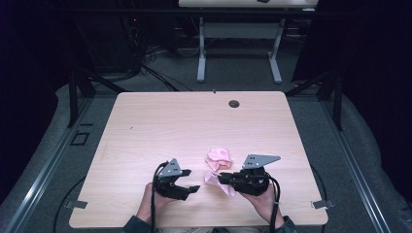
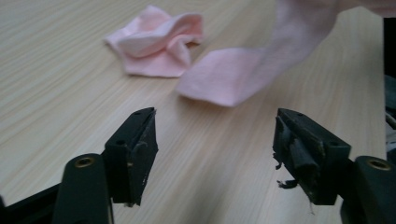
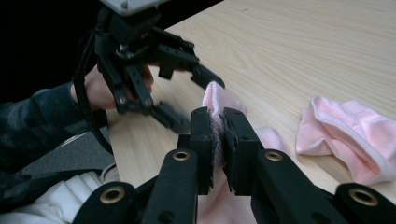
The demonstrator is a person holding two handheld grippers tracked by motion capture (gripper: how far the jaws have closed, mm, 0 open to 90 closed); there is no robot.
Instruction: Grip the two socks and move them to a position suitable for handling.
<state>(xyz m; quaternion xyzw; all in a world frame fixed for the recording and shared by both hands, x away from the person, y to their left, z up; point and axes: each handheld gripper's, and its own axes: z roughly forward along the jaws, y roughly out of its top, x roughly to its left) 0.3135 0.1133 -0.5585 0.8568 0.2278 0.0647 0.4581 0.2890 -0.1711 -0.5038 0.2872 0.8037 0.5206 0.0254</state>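
Right gripper (image 3: pixel 218 140) is clamped on a soft pink fabric sock (image 3: pixel 219 100) — pads pinch the cloth tight, with a bit of the sock poking up above the jaws and the rest hanging below them. In the high view the right gripper (image 1: pixel 224 178) sits at about 5 o'clock on the light wood-grain table (image 1: pixel 160 121), jaws pointing toward 9 o'clock, held sock (image 1: pixel 217 182) draped from the tips with its lower end on or just above the tabletop; can't tell which.

Left gripper (image 1: pixel 192 180) is at roughly 6 o'clock on the table, just beside the right one, tips facing 3 o'clock toward the held sock. Its jaws stand apart with nothing between them — in the left gripper view only bare table shows in the gap (image 2: pixel 215 154), and the held sock (image 2: pixel 233 77) hangs ahead at 12 o'clock, clear of the pads. Not touching it.

Second crumpled pink sock (image 1: pixel 218 158) lies loose on the table just past the two grippers, at 12 o'clock from the held one, close to it; contact between them is not clear. It shows at 11 o'clock in the left gripper view (image 2: pixel 159 42) and at 3 o'clock in the right gripper view (image 3: pixel 348 135).

A hand (image 1: pixel 260 196) wraps the right gripper's body from below.
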